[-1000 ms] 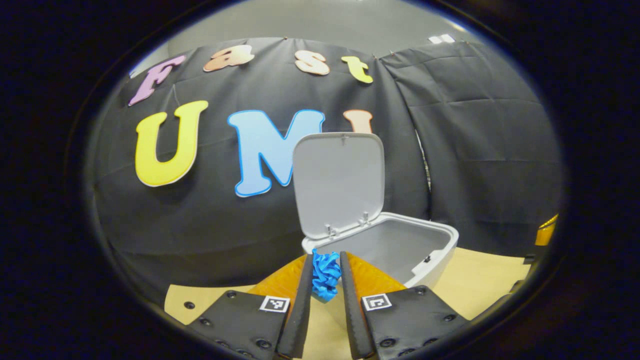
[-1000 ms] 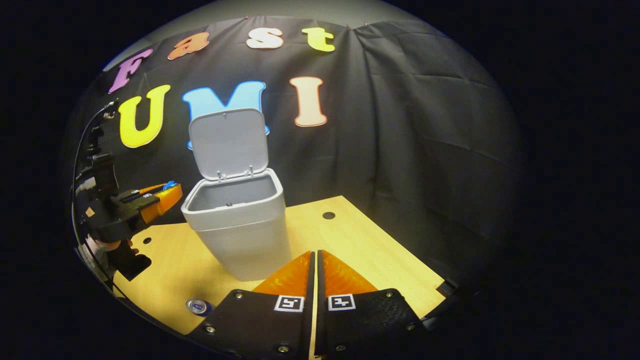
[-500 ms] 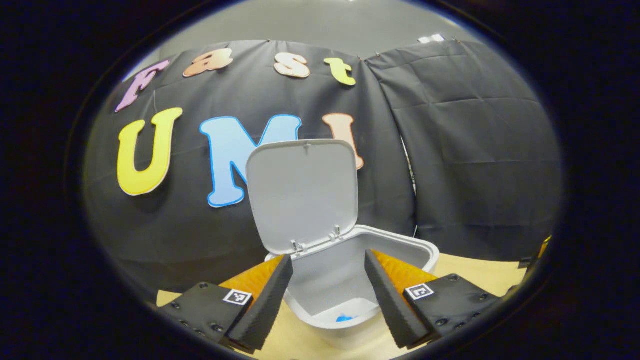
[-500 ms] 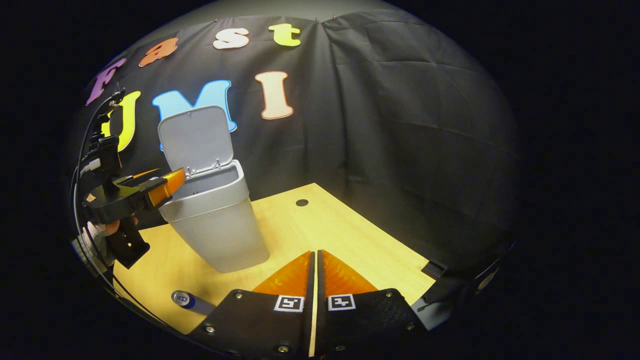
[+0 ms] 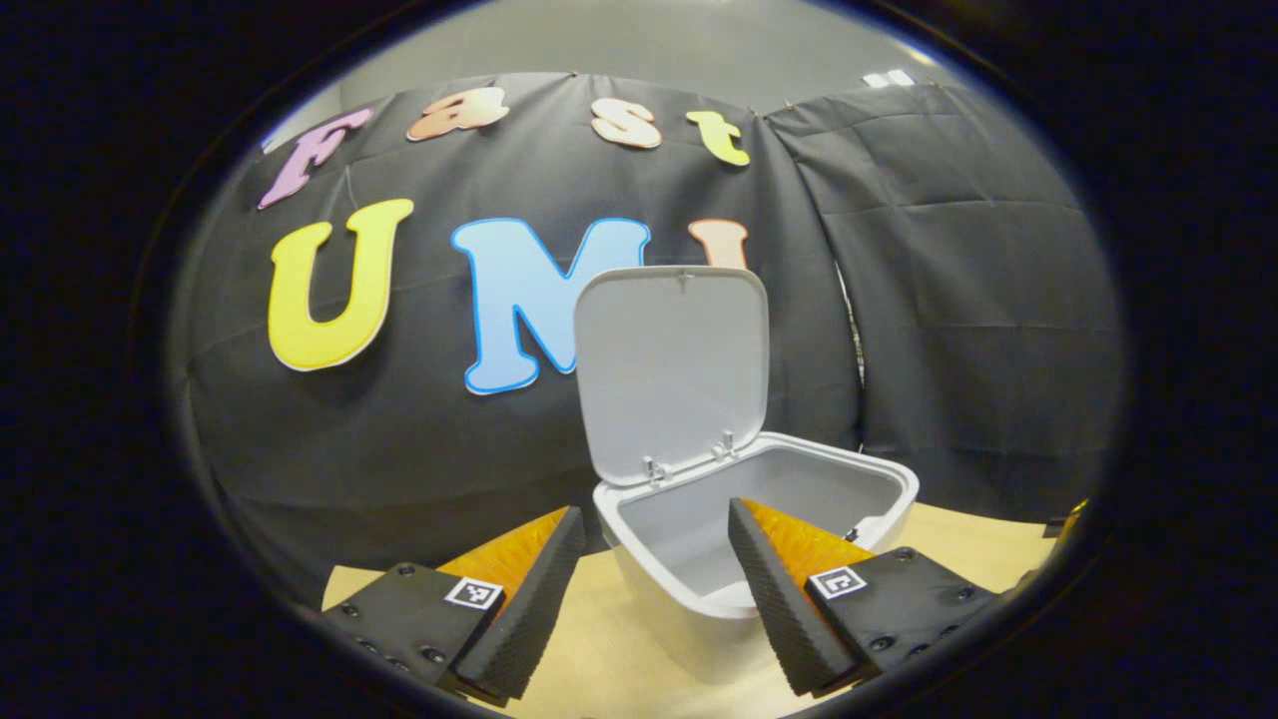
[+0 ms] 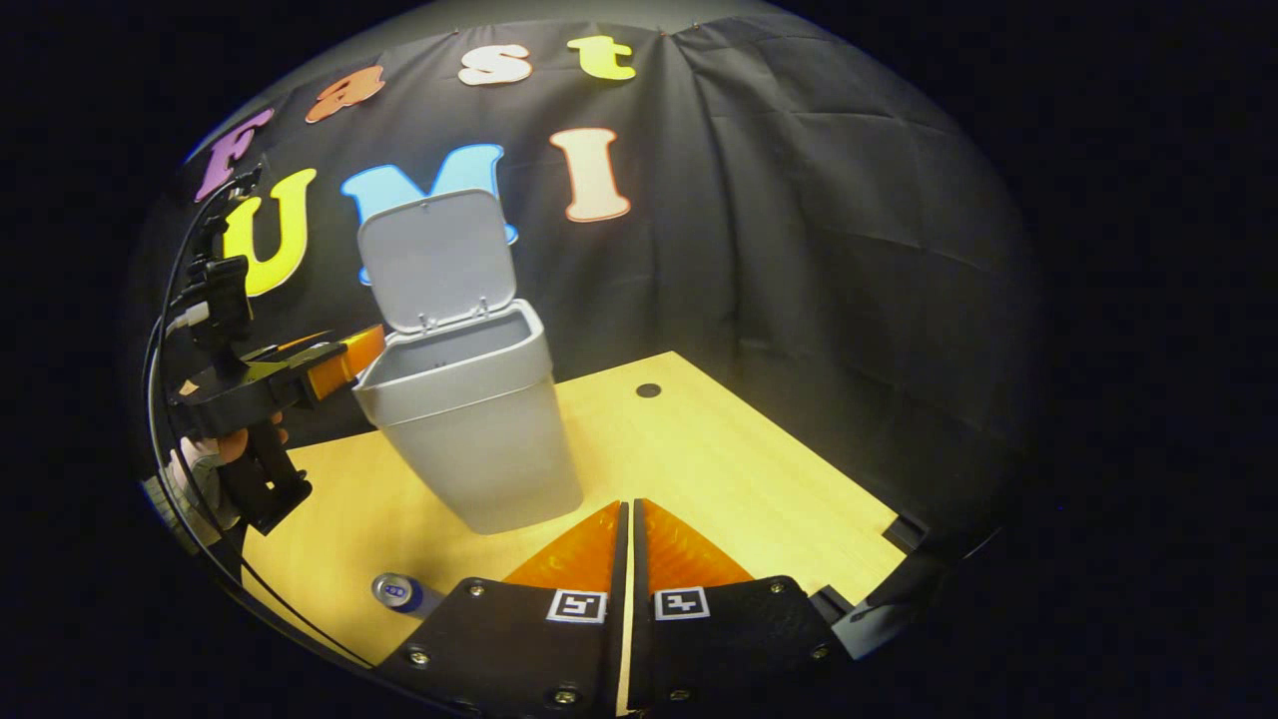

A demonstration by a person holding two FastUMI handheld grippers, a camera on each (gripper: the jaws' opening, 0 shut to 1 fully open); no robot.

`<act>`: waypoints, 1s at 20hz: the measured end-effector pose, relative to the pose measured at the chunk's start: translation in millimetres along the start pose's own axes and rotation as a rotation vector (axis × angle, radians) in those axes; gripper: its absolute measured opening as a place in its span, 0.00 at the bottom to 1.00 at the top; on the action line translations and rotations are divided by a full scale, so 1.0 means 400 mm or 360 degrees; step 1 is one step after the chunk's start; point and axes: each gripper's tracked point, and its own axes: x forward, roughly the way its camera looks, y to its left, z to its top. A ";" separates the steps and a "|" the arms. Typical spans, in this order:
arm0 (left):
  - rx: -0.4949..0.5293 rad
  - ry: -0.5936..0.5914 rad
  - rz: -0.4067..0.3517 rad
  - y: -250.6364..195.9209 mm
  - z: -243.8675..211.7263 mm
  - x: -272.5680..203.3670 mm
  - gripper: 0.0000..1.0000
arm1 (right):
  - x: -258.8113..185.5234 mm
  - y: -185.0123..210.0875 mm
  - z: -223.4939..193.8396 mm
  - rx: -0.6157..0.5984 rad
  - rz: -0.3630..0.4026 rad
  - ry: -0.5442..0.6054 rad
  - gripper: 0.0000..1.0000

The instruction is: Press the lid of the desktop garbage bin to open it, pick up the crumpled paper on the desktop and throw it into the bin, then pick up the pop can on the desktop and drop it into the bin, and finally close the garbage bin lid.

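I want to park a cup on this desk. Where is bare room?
Bare wood lies right of the bin, out to the cable hole. It is crowded left of the bin by the left gripper, and near the can.

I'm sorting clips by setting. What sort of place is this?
Probably a staged recording booth, not a home: black cloth wall hangs behind a bare wooden desktop, which carries just a grey garbage bin with its lid up and a pop can.
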 end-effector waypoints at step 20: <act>-0.0046 0.0059 0.0455 0.344 -0.047 -0.271 0.95 | 0.071 0.474 -0.263 -0.0492 0.0841 0.0474 0.98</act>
